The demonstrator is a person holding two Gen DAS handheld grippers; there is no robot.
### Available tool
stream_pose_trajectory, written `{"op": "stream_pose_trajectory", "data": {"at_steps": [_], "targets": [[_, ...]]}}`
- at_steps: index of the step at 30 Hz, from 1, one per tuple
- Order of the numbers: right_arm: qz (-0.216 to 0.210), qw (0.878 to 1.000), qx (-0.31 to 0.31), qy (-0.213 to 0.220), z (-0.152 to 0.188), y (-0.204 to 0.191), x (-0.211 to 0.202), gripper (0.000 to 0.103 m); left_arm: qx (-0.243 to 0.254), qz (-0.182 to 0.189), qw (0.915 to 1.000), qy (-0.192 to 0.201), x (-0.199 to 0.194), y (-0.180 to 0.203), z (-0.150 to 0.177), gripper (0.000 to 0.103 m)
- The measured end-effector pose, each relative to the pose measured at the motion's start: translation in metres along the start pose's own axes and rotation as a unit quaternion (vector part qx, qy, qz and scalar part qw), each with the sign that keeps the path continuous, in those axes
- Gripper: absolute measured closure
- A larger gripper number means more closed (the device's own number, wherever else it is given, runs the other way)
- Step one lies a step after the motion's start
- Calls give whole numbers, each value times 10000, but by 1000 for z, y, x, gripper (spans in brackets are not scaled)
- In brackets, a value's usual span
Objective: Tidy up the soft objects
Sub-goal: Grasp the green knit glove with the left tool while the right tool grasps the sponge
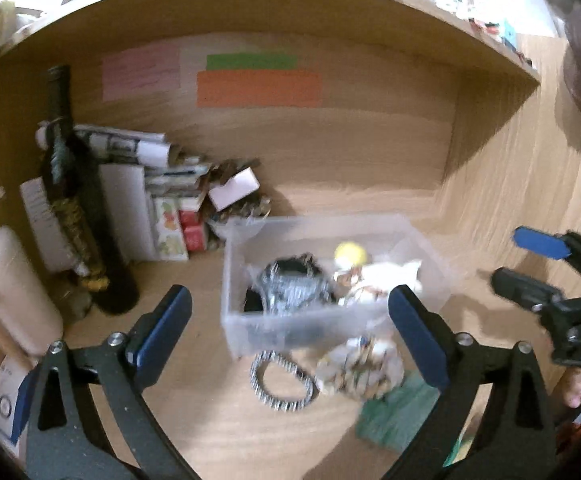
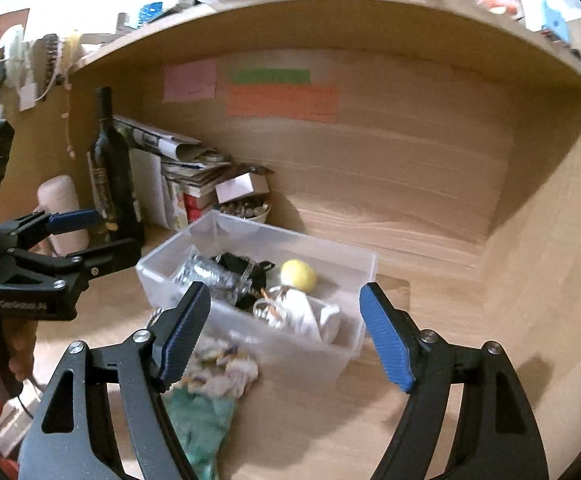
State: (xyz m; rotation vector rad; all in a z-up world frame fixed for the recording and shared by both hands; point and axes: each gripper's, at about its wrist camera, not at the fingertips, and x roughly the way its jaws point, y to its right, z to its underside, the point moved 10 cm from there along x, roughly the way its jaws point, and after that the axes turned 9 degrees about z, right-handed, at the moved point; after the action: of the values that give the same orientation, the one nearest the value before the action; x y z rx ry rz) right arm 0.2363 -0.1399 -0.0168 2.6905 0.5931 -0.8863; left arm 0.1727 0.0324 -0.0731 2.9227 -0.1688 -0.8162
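Both grippers empty, jaws spread wide, hovering over the wooden counter [image 2: 430, 432]. Left gripper [image 1: 290, 332] frames the near wall of the clear plastic bin [image 1: 290, 328]; right gripper [image 2: 286, 336] frames the same bin [image 2: 354, 268] from the other side.

Loose soft items lie on the counter just in front of the bin's near wall: a black-and-white striped scrunchie [image 1: 284, 382], a white patterned cloth bundle [image 1: 360, 370] beside it, and a green cloth [image 1: 394, 412] nearest the cameras. In the right wrist view the white bundle [image 2: 226, 364] and green cloth [image 2: 202, 412] sit low and left, right under the left finger of the right gripper, not centred between the jaws.

Already in the bin: a dark striped piece [image 1: 294, 284], a yellow ball [image 1: 350, 254], a white cloth item [image 1: 386, 276].

Key relation: scrunchie lies below and between the left jaws, slightly right of centre, long axis running roughly left-right across the view. Left gripper looks nearer and better lined up on it; likely needs to drop down and a little back toward the camera. Bundle and green cloth sit between the two grippers, either could take them.

Judgement: partly done, three loose items left. Frames blurred, so fabric detail is unclear.

Clutter at back left: dark wine bottle [image 2: 110, 176], stacked papers [image 2: 186, 160], not part of the job.
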Motion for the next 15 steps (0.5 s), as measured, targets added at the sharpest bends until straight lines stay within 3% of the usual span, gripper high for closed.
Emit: {"op": "stream_pose_trajectory", "data": {"at_steps": [7,15], "targets": [[-48,9995,85,-312,48,-5,-25,28,-63,117,9987,-490,-13,19,59,3],[-331,9954,117,-887,106,-21,-35,28,-71,216,9974,-681,-20,42,99,3]]}}
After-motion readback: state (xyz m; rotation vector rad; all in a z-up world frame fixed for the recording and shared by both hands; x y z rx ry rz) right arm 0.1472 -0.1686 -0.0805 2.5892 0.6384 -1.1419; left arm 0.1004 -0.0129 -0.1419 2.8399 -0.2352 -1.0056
